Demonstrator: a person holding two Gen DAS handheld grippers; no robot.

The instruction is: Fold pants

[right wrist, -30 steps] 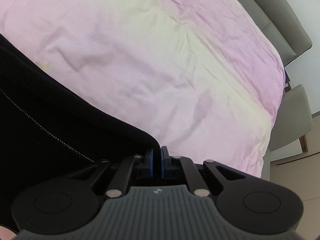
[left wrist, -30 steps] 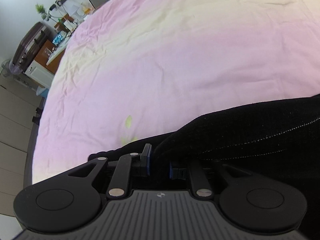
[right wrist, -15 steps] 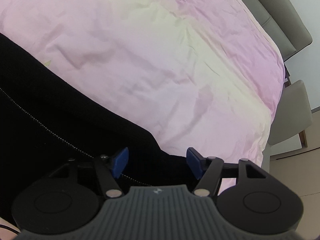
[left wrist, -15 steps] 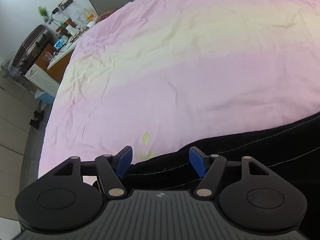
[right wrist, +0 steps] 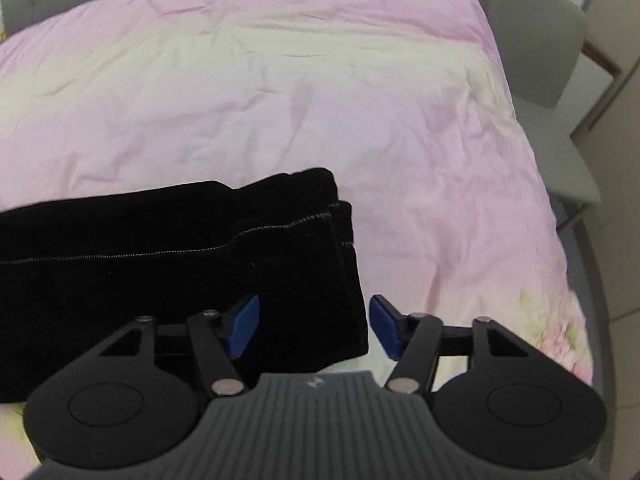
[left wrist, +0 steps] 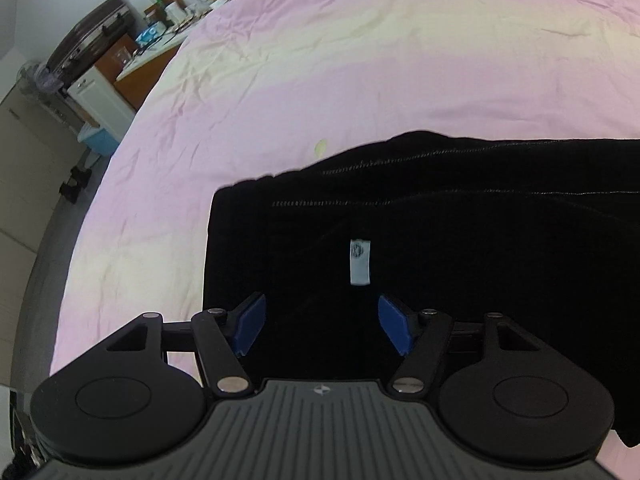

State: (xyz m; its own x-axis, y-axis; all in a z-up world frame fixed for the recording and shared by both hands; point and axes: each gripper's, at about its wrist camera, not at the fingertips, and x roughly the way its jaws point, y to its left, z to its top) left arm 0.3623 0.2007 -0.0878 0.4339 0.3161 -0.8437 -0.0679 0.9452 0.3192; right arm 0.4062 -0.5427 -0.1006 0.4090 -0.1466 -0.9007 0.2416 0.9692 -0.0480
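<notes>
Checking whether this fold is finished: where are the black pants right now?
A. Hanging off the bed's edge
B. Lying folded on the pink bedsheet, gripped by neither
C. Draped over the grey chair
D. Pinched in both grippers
B: the black pants lie folded flat on the pink bedsheet, and the blue pads of the left gripper and right gripper stand apart, pressing nothing.

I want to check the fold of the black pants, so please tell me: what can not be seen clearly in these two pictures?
- Left wrist view: the near edge of the pants is hidden behind the left gripper; their right part is cut off by the picture edge.
- Left wrist view: the print on the white label is too small to read.
- Right wrist view: the pants' near edge is hidden under the right gripper, whose jaws are closing on nothing; the left part is cut off.
</notes>
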